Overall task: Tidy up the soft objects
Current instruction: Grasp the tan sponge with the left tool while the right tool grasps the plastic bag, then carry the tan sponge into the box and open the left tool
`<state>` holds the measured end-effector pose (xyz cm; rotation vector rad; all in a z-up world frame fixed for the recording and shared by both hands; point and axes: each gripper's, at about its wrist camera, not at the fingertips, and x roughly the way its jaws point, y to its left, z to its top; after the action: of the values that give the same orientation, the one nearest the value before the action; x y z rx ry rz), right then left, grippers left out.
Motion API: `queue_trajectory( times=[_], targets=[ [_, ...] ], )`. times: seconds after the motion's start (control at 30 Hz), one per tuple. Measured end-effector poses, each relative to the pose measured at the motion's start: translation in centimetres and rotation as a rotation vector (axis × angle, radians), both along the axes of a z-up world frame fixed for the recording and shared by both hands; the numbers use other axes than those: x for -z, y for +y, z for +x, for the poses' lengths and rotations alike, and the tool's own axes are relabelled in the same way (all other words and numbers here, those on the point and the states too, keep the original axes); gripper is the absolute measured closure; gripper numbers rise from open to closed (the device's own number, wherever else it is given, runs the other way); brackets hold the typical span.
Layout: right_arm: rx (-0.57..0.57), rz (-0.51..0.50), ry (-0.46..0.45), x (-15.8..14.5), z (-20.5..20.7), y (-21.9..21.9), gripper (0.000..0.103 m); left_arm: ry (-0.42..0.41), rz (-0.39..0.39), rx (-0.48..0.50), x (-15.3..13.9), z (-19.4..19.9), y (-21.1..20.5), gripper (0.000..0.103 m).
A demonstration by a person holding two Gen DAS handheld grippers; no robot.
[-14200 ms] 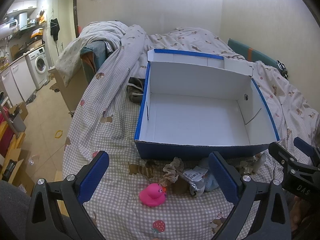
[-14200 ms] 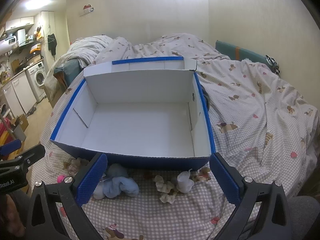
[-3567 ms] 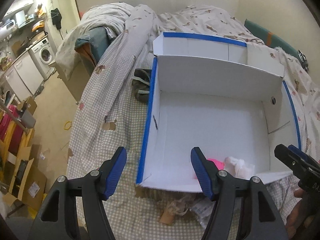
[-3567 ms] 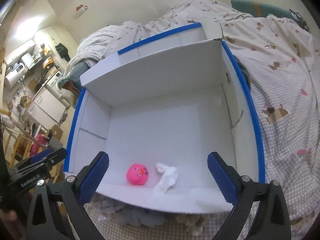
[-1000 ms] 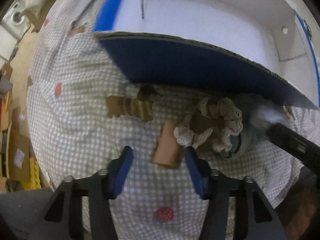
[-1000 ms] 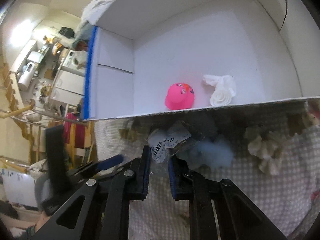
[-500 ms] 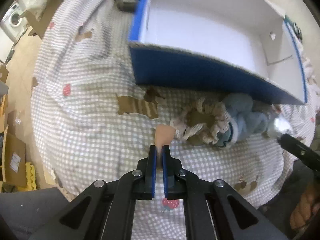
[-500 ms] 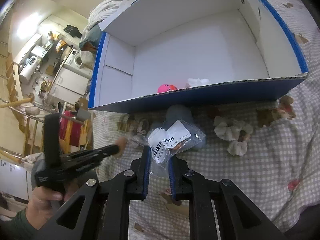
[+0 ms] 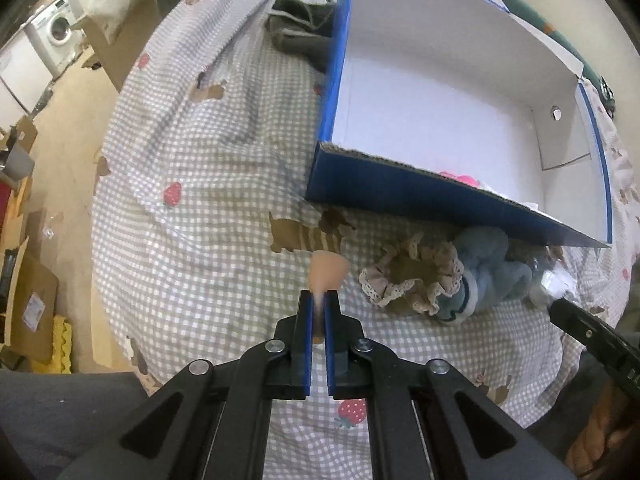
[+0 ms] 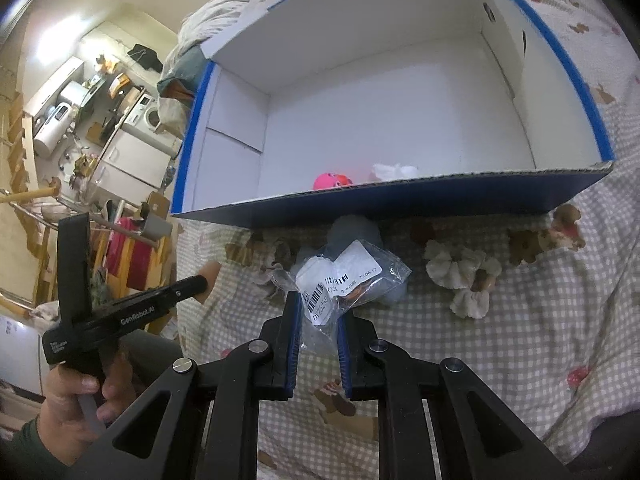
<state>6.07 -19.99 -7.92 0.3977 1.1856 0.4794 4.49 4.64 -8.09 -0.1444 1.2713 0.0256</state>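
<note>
Two grippers show across the views, each pinching something. From the left wrist camera, the left gripper has its blue pads pressed together on a small peach-coloured soft piece, which sticks out past the fingertips and hangs above the checked bedspread. Just to its right on the bedspread lie a lace-edged beige scrunchie and, touching it, a light blue fluffy cloth. Both sit right before the blue front wall of the box. Over that wall a sliver of a pink toy shows inside the box. At the right edge the tip of the right gripper reaches in.

From the right wrist camera, the right gripper is closed narrowly on a clear plastic bag with a barcode label, held above the bedspread in front of the box. Inside, against the front wall, the pink toy and a white cloth lie close together. A cream scrunchie rests on the bedspread to the right. At the left, a hand holds the left gripper, the peach piece at its tip.
</note>
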Motion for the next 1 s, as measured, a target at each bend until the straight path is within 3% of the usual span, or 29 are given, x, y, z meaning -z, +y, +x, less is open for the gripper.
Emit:
queue_trajectory(
  times=[0.27,0.4,0.53,0.77,1.0],
  targets=[
    [-0.016,0.003,-0.051,-2.2,-1.0,-0.2,0.085,-0.061,0.012,-0.018,-3.1,-1.0,0.0,0.098],
    [-0.015,-0.003,-0.085,-3.7,-1.8,-1.2,0.085,-0.134,0.008,-0.042,-5.9,-1.3,0.1,0.098],
    [-0.006,-0.024,-0.120,-5.0,-1.7,-2.2,0.085,-0.226,0.062,-0.028,-8.4,-1.1,-0.6,0.098],
    [0.007,-0.053,-0.192,-7.3,0.1,-3.0,0.085,-0.317,0.142,-0.014,-11.4,1.3,-1.4,0.098],
    [0.028,-0.097,-0.243,-8.1,3.4,-2.7,0.085,-0.355,0.181,0.027,-12.5,4.6,-3.2,0.098]
  ],
)
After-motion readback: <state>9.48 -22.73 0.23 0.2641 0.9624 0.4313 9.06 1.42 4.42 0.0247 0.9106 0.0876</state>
